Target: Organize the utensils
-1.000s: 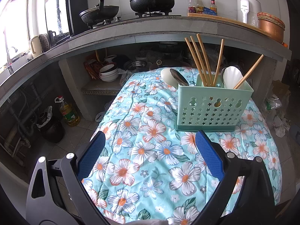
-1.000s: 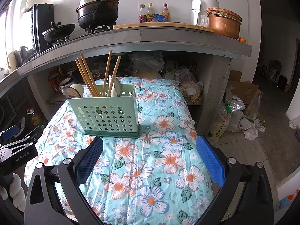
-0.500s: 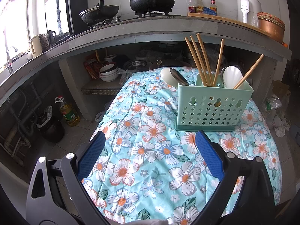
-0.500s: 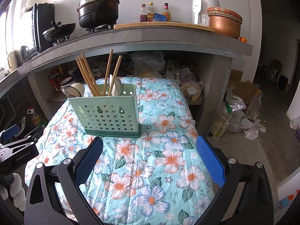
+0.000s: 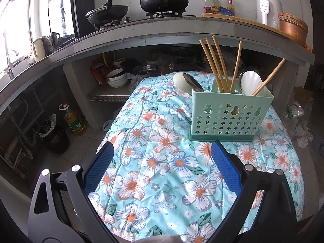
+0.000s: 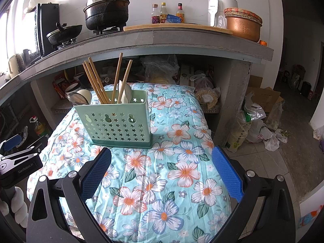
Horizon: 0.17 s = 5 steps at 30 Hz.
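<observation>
two grippers hover low over a table covered with a floral cloth (image 5: pixel 162 162), both spread wide and holding nothing. the left gripper (image 5: pixel 162 154) has its blue pads (image 5: pixel 97 170) far apart, with bare cloth between them; the right gripper (image 6: pixel 162 158) is likewise released, its blue pads (image 6: pixel 226 172) well apart over the flowered fabric.

the mint-green utensil caddy (image 5: pixel 228 115) stands upright on the cloth, ahead of both tools and touching neither. in the left wrist view it sits ahead and to the right; in the right wrist view the same caddy (image 6: pixel 115 119) sits ahead and to the left. five wooden chopsticks (image 5: pixel 216 62) stick up out of it, three leaning left in a bunch, one near upright, one tilted right. a white spoon (image 5: pixel 251 81) stands in the caddy beside them. a second white spoon and a metal spoon (image 5: pixel 192 82) poke out at the caddy's far left end; which compartment they sit in cannot be told.

behind the table runs a grey counter (image 6: pixel 182 38) carrying a black pot (image 6: pixel 107 10), a wok (image 6: pixel 64 32) and a copper bowl (image 6: pixel 243 26).
</observation>
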Motion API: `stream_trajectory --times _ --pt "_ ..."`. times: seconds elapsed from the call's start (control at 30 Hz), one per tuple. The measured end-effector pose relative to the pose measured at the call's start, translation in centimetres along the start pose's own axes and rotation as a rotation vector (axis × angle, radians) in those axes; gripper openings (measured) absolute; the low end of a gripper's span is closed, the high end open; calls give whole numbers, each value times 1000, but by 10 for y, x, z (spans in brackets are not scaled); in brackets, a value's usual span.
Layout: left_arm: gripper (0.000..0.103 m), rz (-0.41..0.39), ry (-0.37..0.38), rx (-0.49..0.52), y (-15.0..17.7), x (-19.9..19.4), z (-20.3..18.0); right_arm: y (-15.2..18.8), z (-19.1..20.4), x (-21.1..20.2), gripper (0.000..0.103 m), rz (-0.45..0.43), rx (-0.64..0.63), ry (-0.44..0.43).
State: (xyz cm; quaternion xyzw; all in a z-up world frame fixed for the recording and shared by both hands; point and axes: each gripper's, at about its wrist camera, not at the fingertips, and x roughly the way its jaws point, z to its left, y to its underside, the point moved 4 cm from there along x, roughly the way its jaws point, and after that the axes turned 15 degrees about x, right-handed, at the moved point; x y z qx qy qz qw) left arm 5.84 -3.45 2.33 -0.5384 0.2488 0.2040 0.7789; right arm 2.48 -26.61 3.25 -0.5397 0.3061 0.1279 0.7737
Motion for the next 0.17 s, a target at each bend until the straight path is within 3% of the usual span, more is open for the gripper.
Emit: stream_trajectory --times 0.17 --pt "93 0 1 1 -1 1 0 0 0 0 97 0 0 0"
